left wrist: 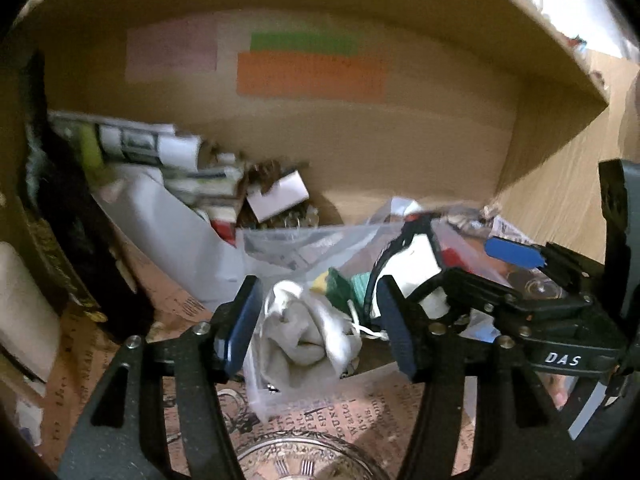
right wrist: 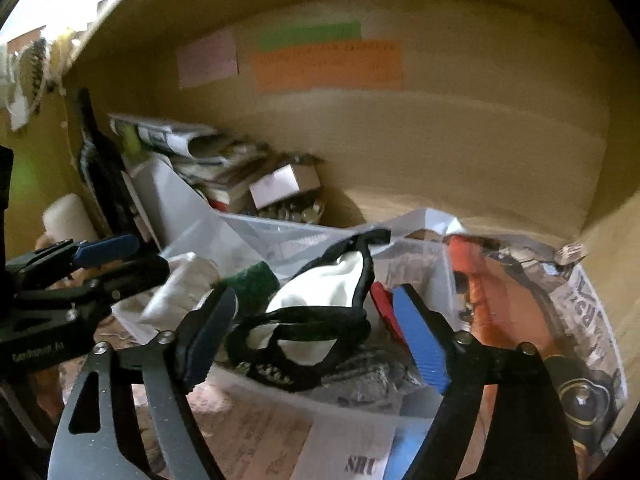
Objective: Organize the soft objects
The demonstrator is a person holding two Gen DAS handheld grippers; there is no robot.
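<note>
In the left wrist view a crumpled grey-white cloth (left wrist: 304, 336) in a clear plastic bag lies between the blue pads of my left gripper (left wrist: 318, 332); the pads stand a little off it on both sides. In the right wrist view a white fabric piece with black trim (right wrist: 320, 284) lies in a clear plastic tub (right wrist: 424, 264). My right gripper (right wrist: 316, 340) is open around it, pads apart from the fabric. A green soft piece (right wrist: 256, 280) sits between the two cloths. Each gripper shows in the other's view: the right (left wrist: 480, 268), the left (right wrist: 120, 264).
All this sits inside a cardboard-walled recess with an orange note (right wrist: 328, 66) on its back wall. A stack of papers and small boxes (right wrist: 208, 160) fills the back left. An orange-red packet in newsprint (right wrist: 492, 292) lies on the right. A glass dish (left wrist: 304, 460) stands on printed paper.
</note>
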